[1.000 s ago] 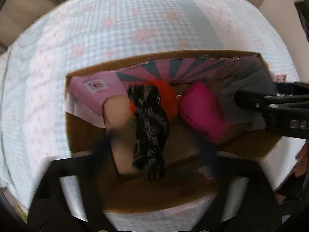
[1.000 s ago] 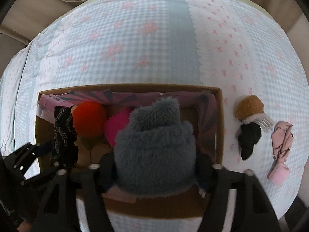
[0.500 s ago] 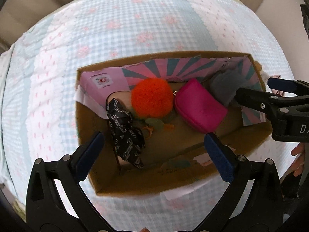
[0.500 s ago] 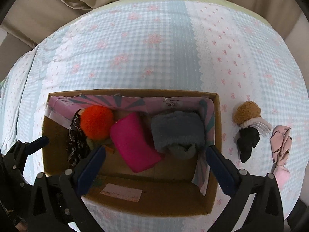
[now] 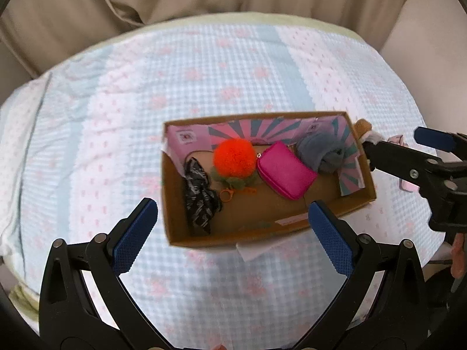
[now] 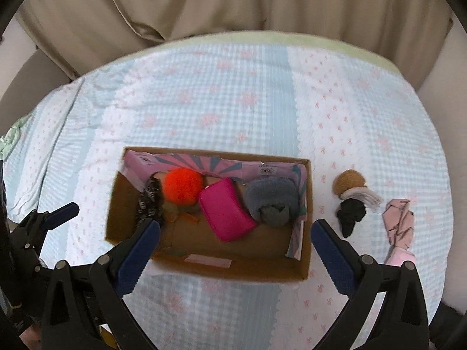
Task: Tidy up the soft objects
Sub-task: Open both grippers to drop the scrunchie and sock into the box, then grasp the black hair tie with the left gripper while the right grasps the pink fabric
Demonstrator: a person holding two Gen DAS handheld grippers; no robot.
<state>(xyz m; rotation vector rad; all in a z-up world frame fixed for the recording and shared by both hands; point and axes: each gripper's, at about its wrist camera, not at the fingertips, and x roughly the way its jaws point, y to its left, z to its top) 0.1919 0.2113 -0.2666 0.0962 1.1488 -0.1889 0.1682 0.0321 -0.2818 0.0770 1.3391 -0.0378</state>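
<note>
Counting box (image 6: 204, 271): four soft items | outside: two | left, right jaws wide, empty

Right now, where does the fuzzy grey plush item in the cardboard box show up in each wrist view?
Left wrist: the fuzzy grey plush item lies right of centre, at the right end of the open cardboard box.
Right wrist: it sits just right of centre, again at the box's right end.
Shared landmark: the magenta zip pouch lies directly left of it in both.

Four soft items in cardboard box (image 6: 303, 271), three beside it
</note>
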